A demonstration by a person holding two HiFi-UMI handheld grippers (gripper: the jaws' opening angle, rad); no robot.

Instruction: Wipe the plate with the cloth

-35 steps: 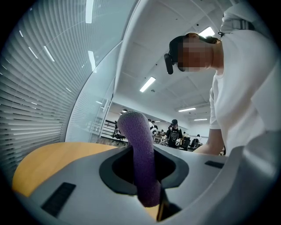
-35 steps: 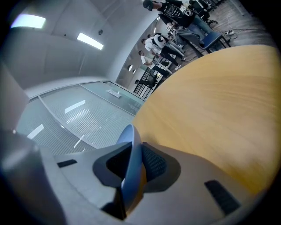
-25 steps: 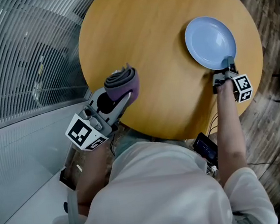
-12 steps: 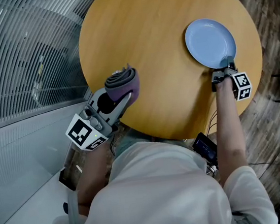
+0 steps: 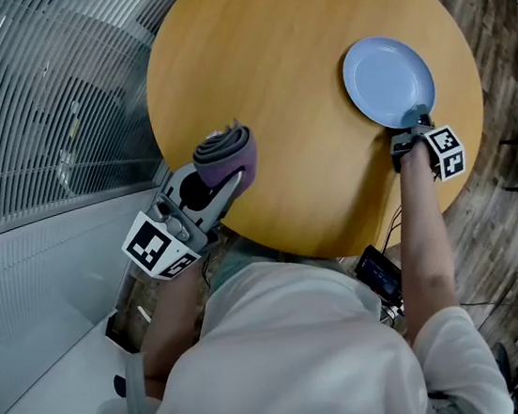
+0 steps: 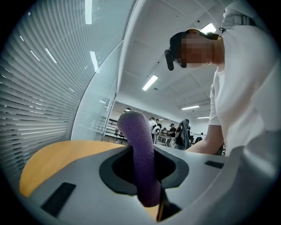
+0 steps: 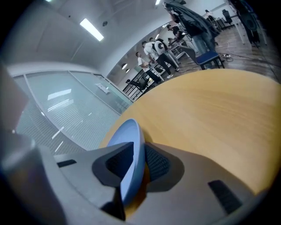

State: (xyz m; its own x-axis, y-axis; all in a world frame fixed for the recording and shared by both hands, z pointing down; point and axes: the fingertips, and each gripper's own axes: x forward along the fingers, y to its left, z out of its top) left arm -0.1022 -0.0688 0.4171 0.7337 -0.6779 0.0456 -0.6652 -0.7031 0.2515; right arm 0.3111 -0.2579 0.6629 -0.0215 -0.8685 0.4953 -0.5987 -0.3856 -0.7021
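Note:
A pale blue plate (image 5: 388,80) lies at the right side of the round wooden table (image 5: 280,75). My right gripper (image 5: 416,124) is at the plate's near rim. In the right gripper view the plate (image 7: 129,154) stands edge-on between the two jaws, and the right gripper (image 7: 134,165) is shut on that rim. Its jaws have just been opening slightly, with the rim still between them. A rolled purple cloth (image 5: 226,154) sits in my left gripper (image 5: 226,172) over the table's near left edge. In the left gripper view the cloth (image 6: 138,154) sticks up from the shut left gripper (image 6: 145,162).
A glass wall with blinds (image 5: 28,109) curves along the left of the table. Wooden floor (image 5: 497,75) lies to the right. A dark device (image 5: 379,272) hangs by the person's waist. People and chairs stand far off in both gripper views.
The right gripper has rolled a little at the plate's rim and its marker cube has shifted slightly up the picture. The left gripper and the cloth have stayed in place.

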